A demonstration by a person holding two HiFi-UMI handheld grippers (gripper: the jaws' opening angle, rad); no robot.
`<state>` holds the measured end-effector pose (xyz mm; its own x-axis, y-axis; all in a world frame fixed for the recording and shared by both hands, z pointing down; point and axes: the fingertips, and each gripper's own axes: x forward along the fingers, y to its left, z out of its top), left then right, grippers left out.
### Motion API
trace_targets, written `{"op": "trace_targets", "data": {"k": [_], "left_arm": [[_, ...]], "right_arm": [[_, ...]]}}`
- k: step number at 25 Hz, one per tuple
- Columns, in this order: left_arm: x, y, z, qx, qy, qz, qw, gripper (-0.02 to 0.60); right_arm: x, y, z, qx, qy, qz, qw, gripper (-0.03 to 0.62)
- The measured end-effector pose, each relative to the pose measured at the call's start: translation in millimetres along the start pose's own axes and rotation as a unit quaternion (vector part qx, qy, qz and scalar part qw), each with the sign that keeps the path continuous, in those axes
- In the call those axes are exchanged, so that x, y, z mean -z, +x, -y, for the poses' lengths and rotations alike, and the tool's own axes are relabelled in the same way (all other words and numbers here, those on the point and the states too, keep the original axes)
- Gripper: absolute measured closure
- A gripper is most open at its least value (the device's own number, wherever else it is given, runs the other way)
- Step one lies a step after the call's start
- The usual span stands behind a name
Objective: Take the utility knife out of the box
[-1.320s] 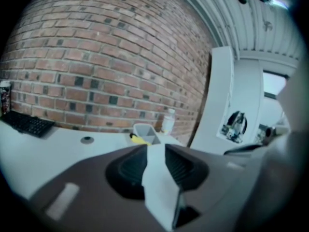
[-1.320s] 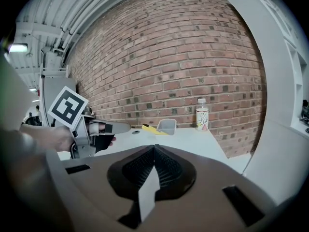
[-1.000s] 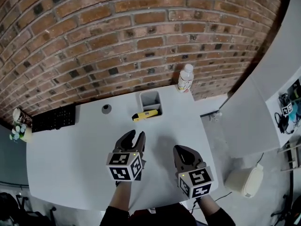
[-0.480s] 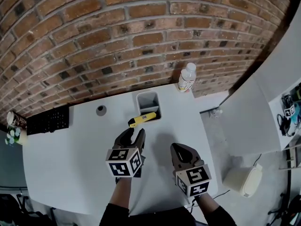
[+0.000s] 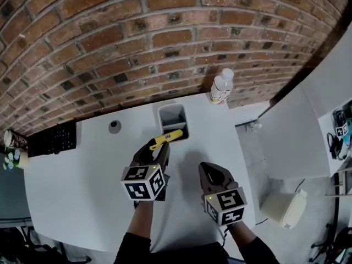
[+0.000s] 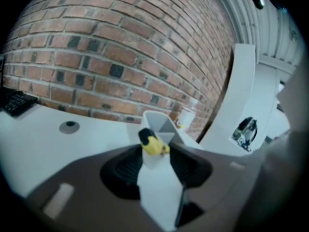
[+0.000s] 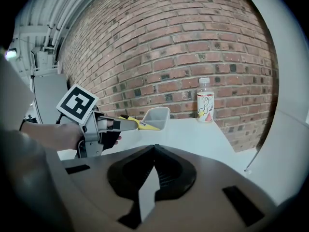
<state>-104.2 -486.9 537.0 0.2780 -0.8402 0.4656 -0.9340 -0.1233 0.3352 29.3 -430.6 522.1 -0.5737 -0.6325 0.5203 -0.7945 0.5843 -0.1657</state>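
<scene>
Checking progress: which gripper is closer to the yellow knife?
The left gripper: its opening jaws reach the yellow utility knife, not gripping it; the right gripper sits farther back.

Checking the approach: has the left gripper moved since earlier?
Yes. The left gripper has moved toward the box; its opening jaws are now at the utility knife.

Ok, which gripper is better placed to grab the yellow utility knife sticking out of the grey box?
Left. The left gripper points at the yellow utility knife, fingers opening with its end at their tips, ungripped. The right gripper sits farther back, fingers together.
</scene>
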Motion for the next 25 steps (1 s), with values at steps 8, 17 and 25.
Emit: {"op": "trace_targets", "data": {"k": [8,17,25], "left_arm": [[-9.8,9.7,0.8,0.007,-0.010,0.007,0.9999,0.405],[-13.5,14.3,0.7,0.000,-0.002,0.006,1.0000,0.448],[-15.5,11.5,10.1,0.000,0.021,0.005,0.9998,0.466]], "right_arm": [[3.7,7.2,2.7,-0.001,0.002,-0.009,1.000,0.586],[7.2,8.5,7.6,0.002,0.004,-0.017,1.000,0.586],[6.3,7.9,6.7,0.001,0.005,-0.016,1.000,0.586]]}}
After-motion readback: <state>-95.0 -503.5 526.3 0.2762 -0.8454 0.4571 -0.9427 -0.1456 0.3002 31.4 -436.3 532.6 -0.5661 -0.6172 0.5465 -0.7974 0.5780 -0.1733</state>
